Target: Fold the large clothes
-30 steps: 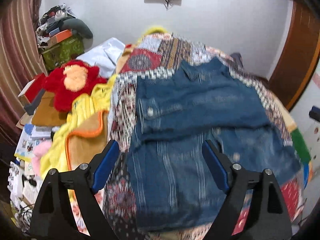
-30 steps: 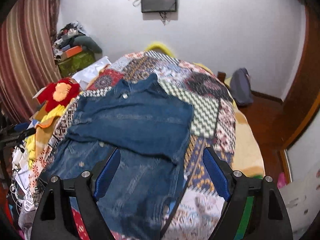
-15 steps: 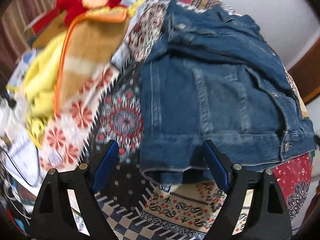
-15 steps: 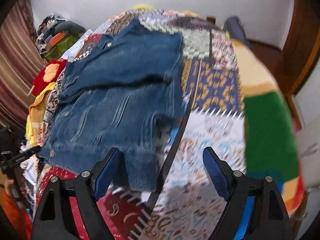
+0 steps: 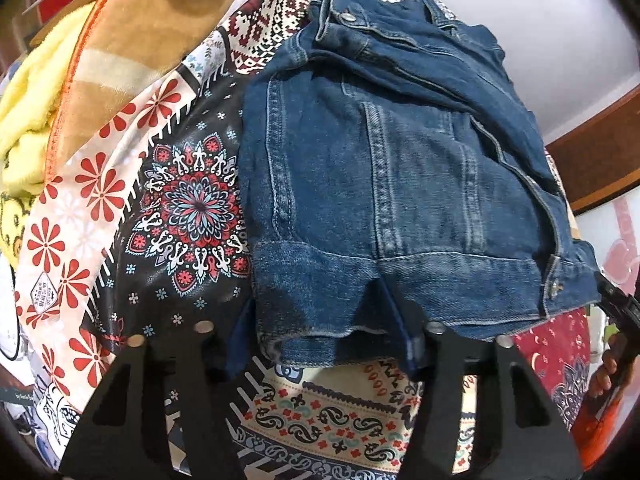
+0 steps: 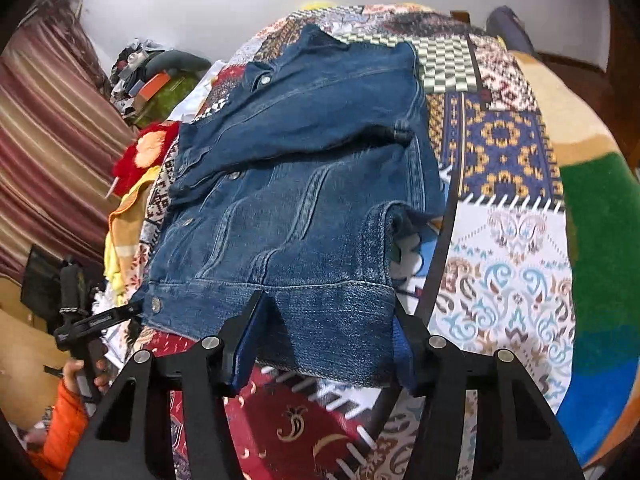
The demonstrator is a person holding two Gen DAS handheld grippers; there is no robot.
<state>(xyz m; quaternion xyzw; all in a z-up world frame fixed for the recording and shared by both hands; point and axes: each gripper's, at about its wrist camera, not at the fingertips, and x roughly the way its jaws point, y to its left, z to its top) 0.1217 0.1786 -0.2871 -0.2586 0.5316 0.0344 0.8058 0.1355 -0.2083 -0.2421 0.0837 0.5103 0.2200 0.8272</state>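
On the patchwork bedspread (image 5: 188, 208) a blue denim jacket (image 5: 400, 184) lies flat, with its sleeves folded across the upper part. Its long axis runs from the hem, which is the end nearest to both grippers, to the collar, which points away toward the white wall (image 6: 192, 4). The metal buttons follow one side edge of the jacket.

The left gripper (image 5: 320, 332) is at the hem band, near the left corner of the jacket as this view shows it. Its jaws have just been closing, and the hem cloth is between them; the denim is pushed up into a small ridge beside the right finger, so the blue pads seem to press the fabric from both sides.

The right gripper (image 6: 324, 340) is at the other corner of the same hem. Its jaws have also just been closing, half narrowed, and the hem band bunches between the two blue pads, so it has hold of the cloth.

Beside the bed on the left side lie a tan blanket with orange edge (image 5: 132, 40) and a yellow towel (image 5: 24, 120). A red plush toy (image 6: 144, 152) lies further back. A hand in an orange sleeve (image 6: 64, 412) holds the other gripper's handle.
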